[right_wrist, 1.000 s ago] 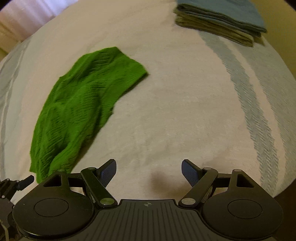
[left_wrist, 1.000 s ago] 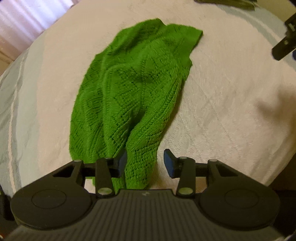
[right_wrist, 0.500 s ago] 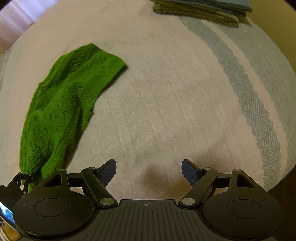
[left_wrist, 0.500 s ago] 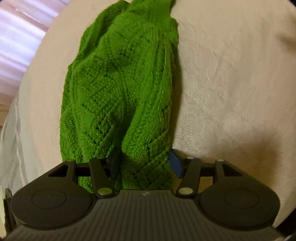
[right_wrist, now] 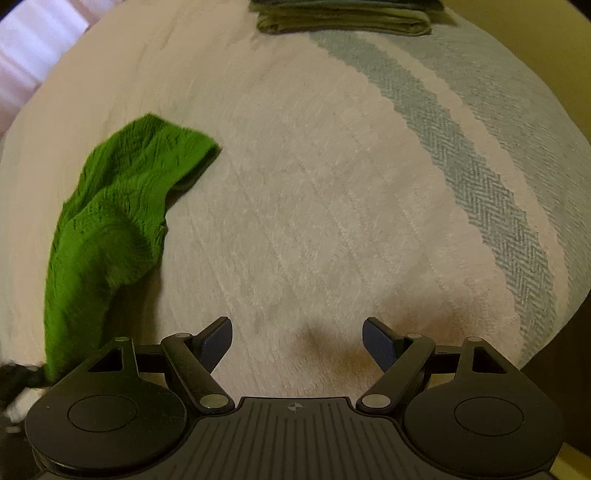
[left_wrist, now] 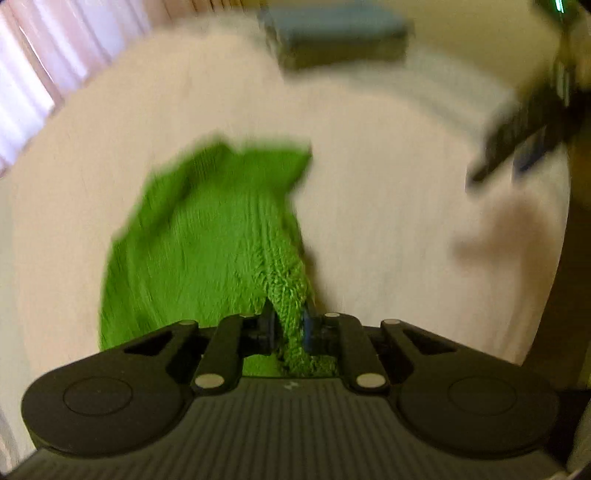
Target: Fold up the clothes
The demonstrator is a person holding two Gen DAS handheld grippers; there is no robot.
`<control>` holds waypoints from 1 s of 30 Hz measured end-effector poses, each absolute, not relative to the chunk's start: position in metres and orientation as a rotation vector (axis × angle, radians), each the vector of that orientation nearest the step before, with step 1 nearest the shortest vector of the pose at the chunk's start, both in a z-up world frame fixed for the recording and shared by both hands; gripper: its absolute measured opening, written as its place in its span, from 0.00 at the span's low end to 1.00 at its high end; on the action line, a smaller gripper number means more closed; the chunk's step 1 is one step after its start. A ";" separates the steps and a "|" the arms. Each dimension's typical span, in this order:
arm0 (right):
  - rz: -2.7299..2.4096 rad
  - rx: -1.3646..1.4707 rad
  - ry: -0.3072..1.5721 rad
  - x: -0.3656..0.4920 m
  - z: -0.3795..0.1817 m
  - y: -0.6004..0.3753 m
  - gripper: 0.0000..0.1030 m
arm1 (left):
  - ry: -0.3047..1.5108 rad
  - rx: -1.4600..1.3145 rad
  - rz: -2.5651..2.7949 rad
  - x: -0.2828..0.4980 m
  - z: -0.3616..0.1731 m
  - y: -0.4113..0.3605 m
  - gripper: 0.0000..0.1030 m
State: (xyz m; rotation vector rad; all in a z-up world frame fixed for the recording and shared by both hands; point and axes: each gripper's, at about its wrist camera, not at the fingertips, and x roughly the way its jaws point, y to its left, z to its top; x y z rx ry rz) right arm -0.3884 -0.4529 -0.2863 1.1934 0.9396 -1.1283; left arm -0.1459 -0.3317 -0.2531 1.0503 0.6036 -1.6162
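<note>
Green knit garment (left_wrist: pixel 207 236): unfolded, edge pinched by just-closed left gripper (left_wrist: pixel 288 328). Right gripper (right_wrist: pixel 297 345): jaws spread, empty. Folded stack (right_wrist: pixel 343 20), 12 o'clock: done.

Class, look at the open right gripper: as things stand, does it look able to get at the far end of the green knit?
Probably yes. The right gripper is open and empty, and only bare blanket lies between it and the far end of the knit. The left gripper grips only the near end.

Two steep downward wrist views, sharing green knit (left_wrist: pixel 207 236) and bedspread (right_wrist: pixel 314 206)
</note>
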 end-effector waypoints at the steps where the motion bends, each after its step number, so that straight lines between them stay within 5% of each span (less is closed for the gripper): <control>1: -1.135 1.201 0.923 -0.391 -0.283 -0.455 0.78 | 0.588 0.997 -1.632 -0.145 -0.235 -0.342 0.09; 8: -1.181 1.225 0.791 -0.405 -0.253 -0.470 0.78 | 0.448 0.636 -1.733 -0.125 -0.095 -0.408 0.09; 15: -1.221 1.224 0.700 -0.416 -0.230 -0.483 0.78 | 0.352 0.232 -1.797 -0.059 0.010 -0.344 0.10; 17: -1.217 1.233 0.693 -0.418 -0.230 -0.484 0.78 | 0.358 0.213 -1.722 -0.032 0.005 -0.317 0.12; 23: -1.186 1.256 0.807 -0.411 -0.252 -0.476 0.78 | 0.896 0.276 -1.198 0.061 -0.122 -0.239 0.15; 30: -1.081 1.212 0.901 -0.373 -0.268 -0.462 0.78 | 1.203 0.334 -0.935 0.065 -0.223 -0.176 0.16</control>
